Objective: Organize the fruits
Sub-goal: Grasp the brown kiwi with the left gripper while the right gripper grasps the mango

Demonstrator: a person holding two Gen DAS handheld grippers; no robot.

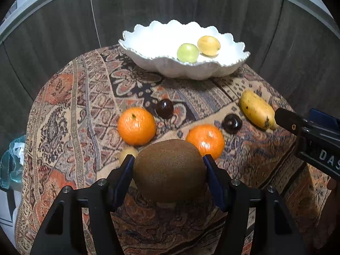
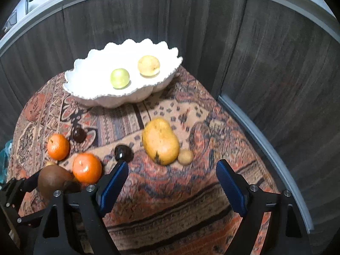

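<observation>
My left gripper (image 1: pixel 169 159) is shut on a brown kiwi (image 1: pixel 170 170), held above the patterned cloth; the kiwi also shows in the right wrist view (image 2: pixel 53 179). A white scalloped bowl (image 1: pixel 148 42) at the back holds a green fruit (image 1: pixel 187 52) and a yellow fruit (image 1: pixel 208 45). On the cloth lie two oranges (image 1: pixel 136 125) (image 1: pixel 205 140), two dark cherries (image 1: pixel 165 108) (image 1: pixel 232 123), a yellow mango (image 2: pixel 160 141) and a small tan fruit (image 2: pixel 185 156). My right gripper (image 2: pixel 170 165) is open and empty, just short of the mango.
The round table (image 1: pixel 74 106) is covered with a patterned cloth and stands against dark wood panels (image 2: pixel 276 63). A small yellowish fruit (image 1: pixel 127 153) lies behind my left finger. A bluish plastic bag (image 1: pixel 10 161) hangs at the left.
</observation>
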